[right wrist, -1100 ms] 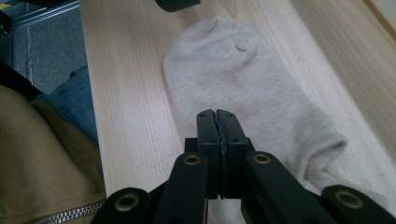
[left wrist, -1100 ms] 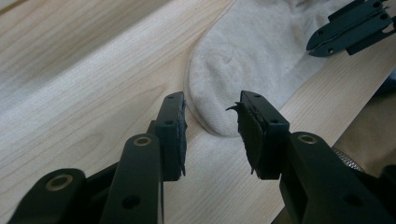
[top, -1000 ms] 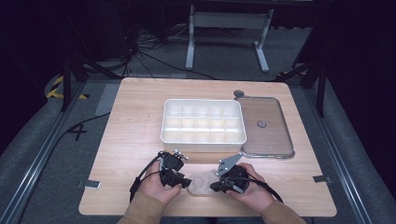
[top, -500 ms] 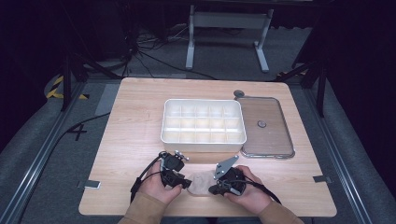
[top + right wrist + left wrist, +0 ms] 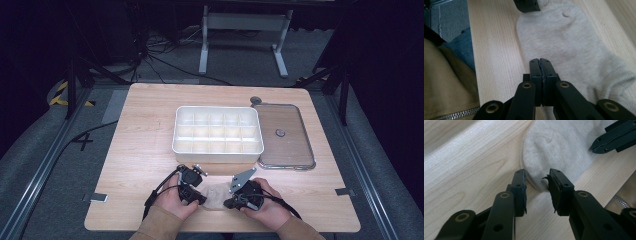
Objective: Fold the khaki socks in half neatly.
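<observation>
Sock [image 5: 215, 196] lies flat at the table's [image 5: 145, 125] near edge, between your hands | your left gripper [image 5: 537, 186]: jaws part open, just been closing, straddling the sock's rounded end, pads not pressing | your right gripper [image 5: 540, 65]: jaws fully together on the sock's edge, pinching the fabric.

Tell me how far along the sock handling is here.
Early. Done: the right tool is shut on the sock edge. In hand: the left tool straddles the toe, its jaws just closing, not yet pressing. Left: the sock lies flat on the table; the compartment box holds nothing.
</observation>
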